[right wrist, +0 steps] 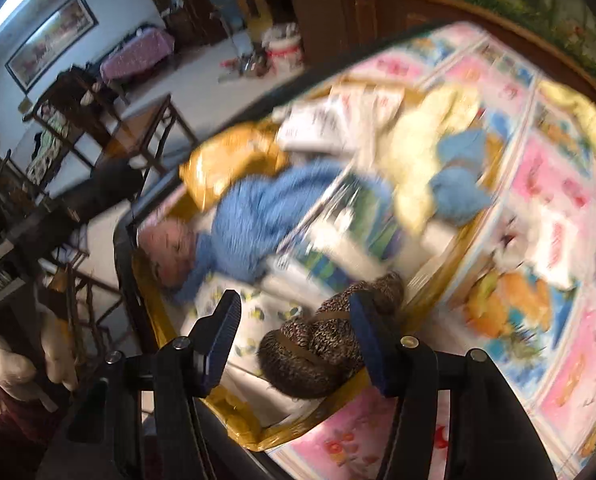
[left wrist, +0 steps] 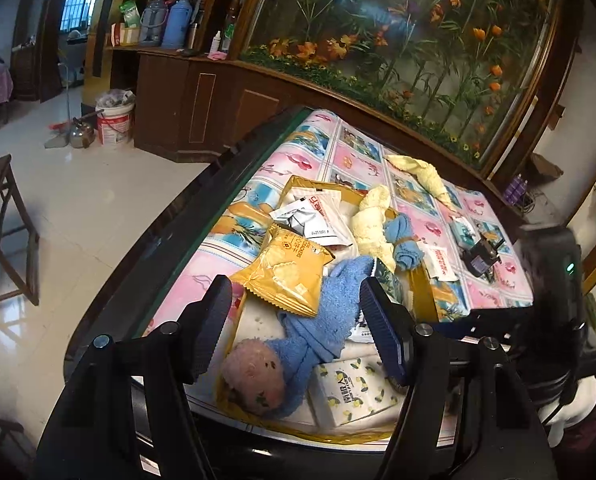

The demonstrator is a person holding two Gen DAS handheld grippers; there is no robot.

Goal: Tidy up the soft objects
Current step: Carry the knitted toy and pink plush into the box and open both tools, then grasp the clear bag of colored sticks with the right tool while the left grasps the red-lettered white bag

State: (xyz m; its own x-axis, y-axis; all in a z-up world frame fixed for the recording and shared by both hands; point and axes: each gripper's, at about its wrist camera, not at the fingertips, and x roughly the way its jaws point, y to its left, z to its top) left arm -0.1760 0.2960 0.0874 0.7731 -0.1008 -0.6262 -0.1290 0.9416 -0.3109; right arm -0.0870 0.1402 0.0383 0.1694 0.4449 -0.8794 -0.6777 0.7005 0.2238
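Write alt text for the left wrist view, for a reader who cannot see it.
The open left gripper hovers over a yellow tray holding a blue towel, a pink plush, a yellow snack packet and a tissue pack.

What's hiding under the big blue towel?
The blue towel lies over a pink stuffed toy, a tissue pack with lemons, and the white bottom of the yellow tray. The yellow snack bag sits on its edge. Anything deeper is covered.

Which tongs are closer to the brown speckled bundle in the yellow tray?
Right. The right tongs sit just over the brown speckled bundle, which lies between their open fingers. The left tongs hang over the blue towel, farther along the tray.
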